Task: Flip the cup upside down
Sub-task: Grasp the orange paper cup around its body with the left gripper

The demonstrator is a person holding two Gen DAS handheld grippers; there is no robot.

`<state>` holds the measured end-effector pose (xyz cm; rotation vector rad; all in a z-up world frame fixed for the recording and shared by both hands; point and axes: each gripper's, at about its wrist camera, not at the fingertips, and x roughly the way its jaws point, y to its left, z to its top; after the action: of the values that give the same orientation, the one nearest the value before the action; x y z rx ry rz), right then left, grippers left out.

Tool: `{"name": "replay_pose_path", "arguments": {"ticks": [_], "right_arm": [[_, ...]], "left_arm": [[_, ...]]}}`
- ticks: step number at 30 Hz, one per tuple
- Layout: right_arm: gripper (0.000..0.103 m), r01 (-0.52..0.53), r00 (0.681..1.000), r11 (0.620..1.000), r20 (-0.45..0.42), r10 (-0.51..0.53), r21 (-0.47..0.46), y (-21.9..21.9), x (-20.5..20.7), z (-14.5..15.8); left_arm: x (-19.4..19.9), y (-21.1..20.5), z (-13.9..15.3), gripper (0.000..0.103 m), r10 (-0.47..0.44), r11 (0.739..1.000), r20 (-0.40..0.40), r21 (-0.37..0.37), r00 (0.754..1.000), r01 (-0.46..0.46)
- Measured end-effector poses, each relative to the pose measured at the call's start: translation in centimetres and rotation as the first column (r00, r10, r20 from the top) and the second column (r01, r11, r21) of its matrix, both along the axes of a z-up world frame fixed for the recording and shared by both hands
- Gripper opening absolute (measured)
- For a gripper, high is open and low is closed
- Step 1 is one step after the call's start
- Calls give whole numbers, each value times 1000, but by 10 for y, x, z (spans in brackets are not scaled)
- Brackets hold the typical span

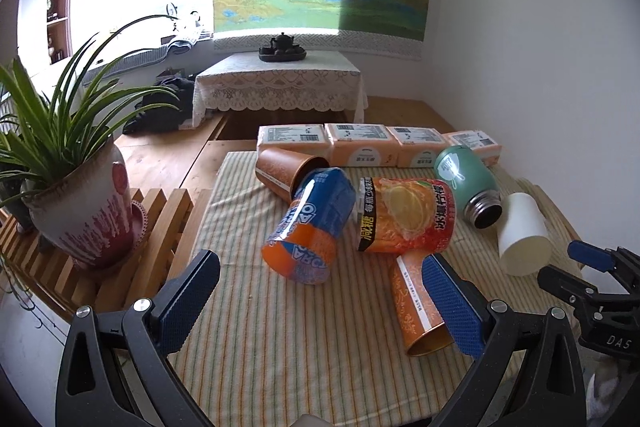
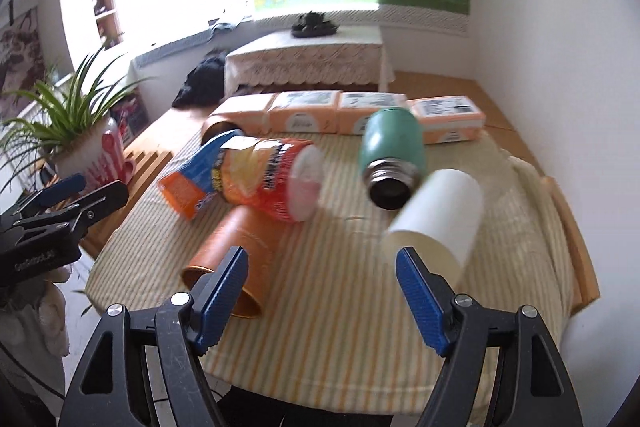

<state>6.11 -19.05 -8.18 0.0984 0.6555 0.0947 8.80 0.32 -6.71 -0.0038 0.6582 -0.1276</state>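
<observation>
Several cups lie on their sides on a striped cloth [image 1: 280,327]. A white paper cup [image 1: 522,233] lies at the right, mouth toward me; it also shows in the right wrist view [image 2: 436,215]. An orange cup [image 1: 418,307] lies near the front, also in the right wrist view [image 2: 236,247]. Another orange cup [image 1: 288,169] lies at the back. My left gripper [image 1: 320,299] is open and empty, its right finger beside the front orange cup. My right gripper [image 2: 320,291] is open and empty, just short of the white cup.
A blue-orange container [image 1: 312,227], an orange-labelled tub [image 1: 408,215] and a green flask [image 1: 468,183] lie mid-cloth. Several tissue packs [image 1: 360,143] line the back. A potted plant [image 1: 80,195] stands on a slatted rack at left. The table edge is at right [image 2: 576,247].
</observation>
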Motion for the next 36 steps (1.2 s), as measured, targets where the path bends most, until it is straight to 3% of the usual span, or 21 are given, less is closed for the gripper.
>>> {"name": "replay_pose_path", "arguments": {"ticks": [9, 15, 21, 27, 31, 36], "right_arm": [[73, 177, 975, 981, 152, -164, -82, -29, -40, -1], [73, 214, 966, 974, 163, -199, -79, -45, -51, -7], [73, 239, 959, 969, 173, -225, -66, -56, -61, -12], [73, 238, 959, 970, 174, -224, -59, -60, -67, -16], [73, 241, 957, 969, 181, -227, -61, -61, -72, -19], [73, 253, 953, 966, 183, -240, -47, -67, -75, -20]], "left_arm": [[23, -47, -6, 102, -104, 994, -104, 13, 989, 106], [41, -68, -13, 102, -144, 988, -207, 17, 968, 151], [69, -80, -25, 102, -147, 985, -348, 36, 926, 170], [96, -83, -41, 97, -133, 988, -496, -1, 858, 153], [108, -89, -48, 96, -127, 990, -544, -17, 829, 140], [122, -93, -60, 91, -131, 991, -623, -57, 771, 122]]}}
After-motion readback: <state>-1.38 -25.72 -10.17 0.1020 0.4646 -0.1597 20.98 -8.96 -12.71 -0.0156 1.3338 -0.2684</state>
